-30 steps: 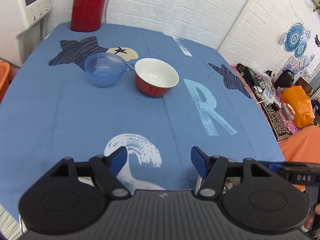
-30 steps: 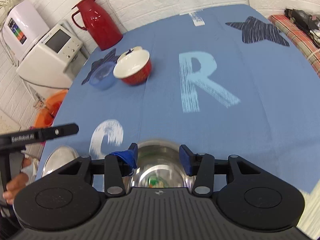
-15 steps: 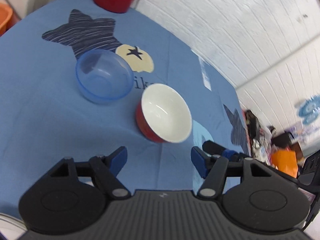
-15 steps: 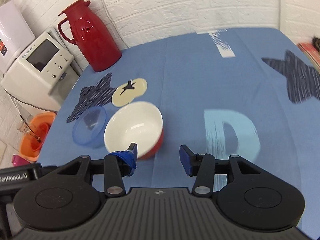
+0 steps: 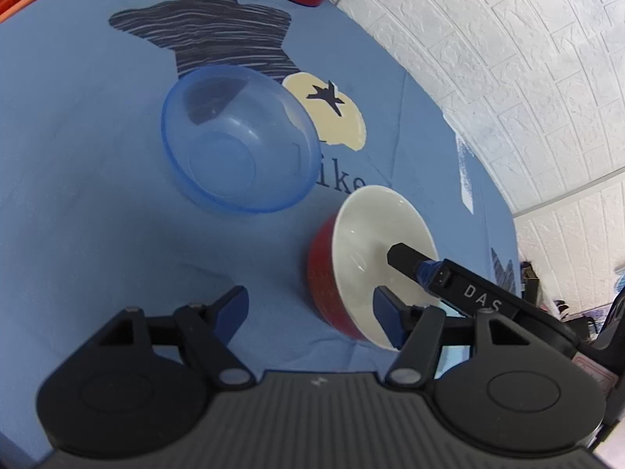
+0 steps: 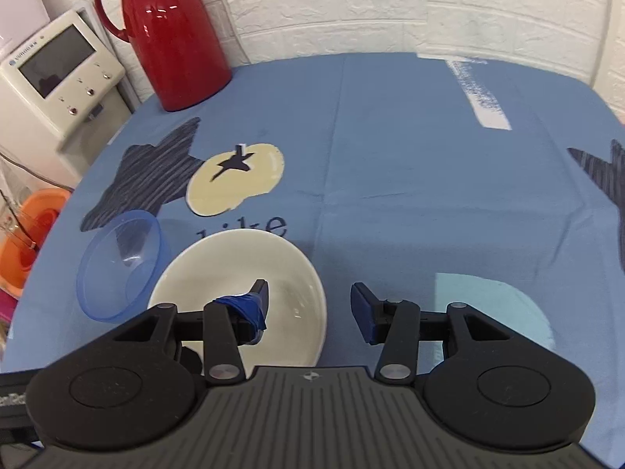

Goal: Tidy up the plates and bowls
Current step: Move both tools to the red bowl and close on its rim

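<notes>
My right hand-held gripper [image 6: 308,305] stands wide open with nothing clamped; its left finger, wrapped in blue tape, sits inside the red bowl [image 6: 238,293] over the white inside, and its right finger is outside the rim, so the wall of the bowl lies between them; I cannot tell whether either finger touches it. My left hand-held gripper [image 5: 310,310] is open just as wide and holds nothing; its right finger overlaps the near edge of the same red bowl [image 5: 363,242], its left finger is over bare blue cloth. Just beyond, to the left, the clear blue bowl [image 5: 238,140] stands upright on the worktop [image 6: 390,148], close beside the red one; whether they touch I cannot tell. Farther back a red jug [image 6: 168,35] stands at the worktop's far edge; a white machine [image 6: 58,82] is off to its left, before the brick wall.
</notes>
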The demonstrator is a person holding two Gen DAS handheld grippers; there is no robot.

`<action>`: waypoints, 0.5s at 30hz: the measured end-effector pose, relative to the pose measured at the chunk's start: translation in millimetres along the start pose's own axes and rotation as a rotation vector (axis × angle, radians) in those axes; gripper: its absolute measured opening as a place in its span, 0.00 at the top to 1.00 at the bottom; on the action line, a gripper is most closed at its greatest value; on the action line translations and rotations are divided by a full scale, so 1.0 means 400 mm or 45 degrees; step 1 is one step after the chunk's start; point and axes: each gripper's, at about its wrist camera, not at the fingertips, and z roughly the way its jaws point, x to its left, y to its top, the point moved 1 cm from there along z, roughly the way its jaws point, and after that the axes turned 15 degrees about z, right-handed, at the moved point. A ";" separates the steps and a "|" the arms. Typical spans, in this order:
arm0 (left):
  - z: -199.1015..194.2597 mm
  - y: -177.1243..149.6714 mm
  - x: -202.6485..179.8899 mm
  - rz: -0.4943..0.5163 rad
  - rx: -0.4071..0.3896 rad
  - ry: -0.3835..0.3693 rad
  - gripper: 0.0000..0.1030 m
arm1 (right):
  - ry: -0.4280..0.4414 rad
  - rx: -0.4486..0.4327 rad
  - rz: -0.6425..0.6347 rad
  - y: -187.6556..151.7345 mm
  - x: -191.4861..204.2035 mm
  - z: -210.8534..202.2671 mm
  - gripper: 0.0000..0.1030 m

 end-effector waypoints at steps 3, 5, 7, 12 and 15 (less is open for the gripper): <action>0.011 0.001 0.006 0.026 -0.012 0.014 0.41 | 0.049 -0.023 -0.010 -0.013 -0.004 0.003 0.78; 0.016 0.004 0.000 0.081 -0.008 0.025 0.56 | 0.037 -0.002 -0.038 -0.026 -0.002 0.008 0.82; 0.018 0.007 -0.005 0.111 -0.009 0.006 0.62 | 0.039 0.024 -0.056 -0.042 0.000 0.012 0.85; 0.006 0.008 -0.041 0.222 0.006 0.024 0.94 | 0.007 0.022 -0.117 -0.070 0.028 0.000 0.85; -0.001 0.007 -0.038 0.252 0.012 0.036 0.95 | 0.016 0.032 -0.101 -0.079 0.031 -0.015 0.84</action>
